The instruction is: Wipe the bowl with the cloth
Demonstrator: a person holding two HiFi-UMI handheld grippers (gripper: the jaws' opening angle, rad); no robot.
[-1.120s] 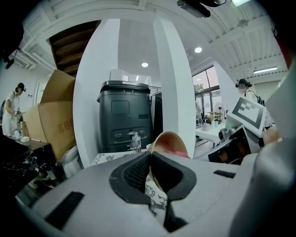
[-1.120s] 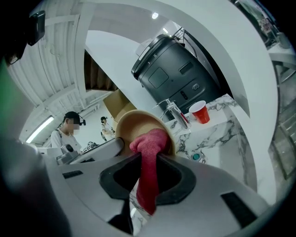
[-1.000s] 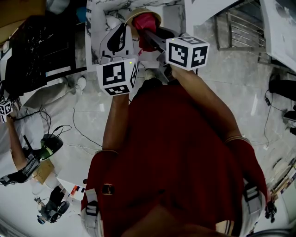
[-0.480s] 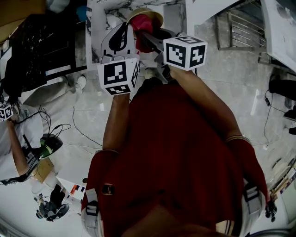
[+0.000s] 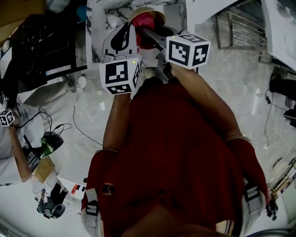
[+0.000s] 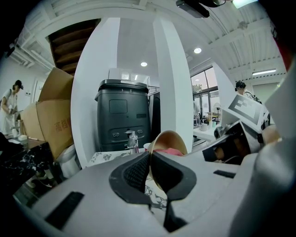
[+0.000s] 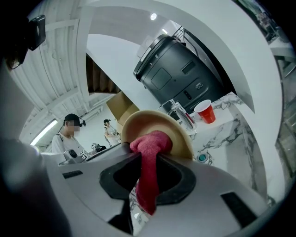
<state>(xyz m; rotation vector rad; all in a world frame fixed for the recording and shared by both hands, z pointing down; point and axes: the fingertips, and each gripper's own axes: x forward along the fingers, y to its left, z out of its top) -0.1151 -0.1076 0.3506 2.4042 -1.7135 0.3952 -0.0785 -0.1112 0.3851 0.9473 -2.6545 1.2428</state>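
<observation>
A tan bowl (image 7: pixel 178 131) is held up tilted, its open side toward the right gripper. My left gripper (image 6: pixel 149 169) is shut on the bowl's rim (image 6: pixel 163 139). My right gripper (image 7: pixel 147 178) is shut on a red cloth (image 7: pixel 150 159), whose bunched end presses into the bowl's inside. In the head view the bowl (image 5: pixel 147 11) and cloth (image 5: pixel 145 22) sit above both marker cubes, with the left gripper (image 5: pixel 121 44) to the left and the right gripper (image 5: pixel 152 37) reaching in from the right.
Behind the bowl stands a marble-topped table (image 7: pixel 231 134) with a red cup (image 7: pixel 206 111), a glass and a large dark grey machine (image 7: pixel 178 74). Cardboard boxes (image 6: pixel 51 115) are at the left. People stand in the background (image 7: pixel 69 134). Cables and gear lie on the floor (image 5: pixel 48 143).
Bowl and both grippers shifted slightly up and right in the head view; the cloth stays inside the bowl. A person at the left edge has moved.
</observation>
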